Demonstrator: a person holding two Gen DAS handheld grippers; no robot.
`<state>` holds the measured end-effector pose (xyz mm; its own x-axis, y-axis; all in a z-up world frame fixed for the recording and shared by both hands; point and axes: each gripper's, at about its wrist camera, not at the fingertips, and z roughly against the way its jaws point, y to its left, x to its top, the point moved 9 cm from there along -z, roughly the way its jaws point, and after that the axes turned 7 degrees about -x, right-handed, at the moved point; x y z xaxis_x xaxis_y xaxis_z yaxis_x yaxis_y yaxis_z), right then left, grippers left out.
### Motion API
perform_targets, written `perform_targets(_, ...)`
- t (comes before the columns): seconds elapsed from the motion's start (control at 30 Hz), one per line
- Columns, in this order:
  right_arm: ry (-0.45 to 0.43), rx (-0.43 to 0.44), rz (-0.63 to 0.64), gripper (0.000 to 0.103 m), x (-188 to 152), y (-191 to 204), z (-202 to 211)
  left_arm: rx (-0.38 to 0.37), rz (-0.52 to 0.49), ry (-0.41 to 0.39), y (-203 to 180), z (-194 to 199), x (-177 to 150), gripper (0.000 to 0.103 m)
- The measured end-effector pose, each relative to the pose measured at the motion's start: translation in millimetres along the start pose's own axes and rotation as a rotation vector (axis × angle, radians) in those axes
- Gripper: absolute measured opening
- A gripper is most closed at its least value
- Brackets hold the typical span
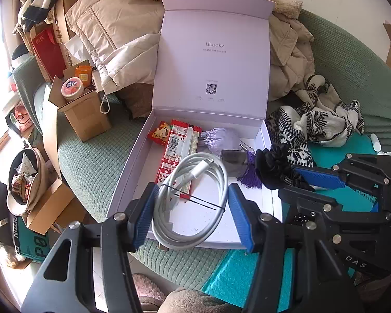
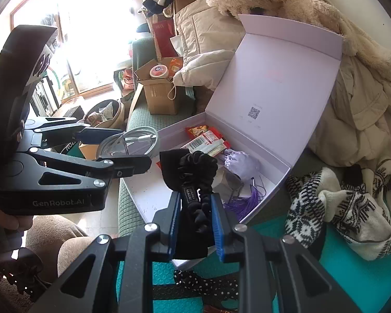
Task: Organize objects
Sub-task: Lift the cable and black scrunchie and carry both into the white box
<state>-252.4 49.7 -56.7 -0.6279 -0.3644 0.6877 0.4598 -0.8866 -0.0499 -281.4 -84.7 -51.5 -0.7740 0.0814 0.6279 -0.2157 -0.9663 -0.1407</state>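
Left wrist view: the left claw [image 1: 190, 203] pinches a coiled white cable [image 1: 193, 195] between its blue pads, holding it over the near part of an open white box [image 1: 133, 156]. The box sits on a green sofa [image 1: 91, 167] with its lid propped upright at the far side. Already inside lie a red packet [image 1: 176, 151], a lilac pouch [image 1: 219, 138] and a purple tassel [image 1: 250, 174]. To the right, the right claw [image 1: 297, 177] grips a black scrunchie [image 1: 273, 167] at the box's right edge. A patterned knit [image 1: 312, 127] lies further right on the sofa.

Right wrist view: the right claw [image 2: 194, 221] is pressed together on the scrunchie [image 2: 198, 172], a ruffled black ring with a small label, held over the near edge of the box [image 2: 273, 180]. The left claw [image 2: 122, 146] shows at the left, carrying the cable [image 2: 140, 140] by the box's left wall. A polka-dot band [image 2: 206, 284] lies below on a teal mat [image 2: 352, 274].

Judged from this, the sorting is well under way: several small things are boxed, cable and scrunchie look about to go in, and the band and knit are still outside.
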Motion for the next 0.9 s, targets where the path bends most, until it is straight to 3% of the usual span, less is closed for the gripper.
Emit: perform_targets(0.9,0.047,-0.051,-0.035,0.022,25,-41,-86,0.002,-0.032,0.075,43,-113,38,0.053)
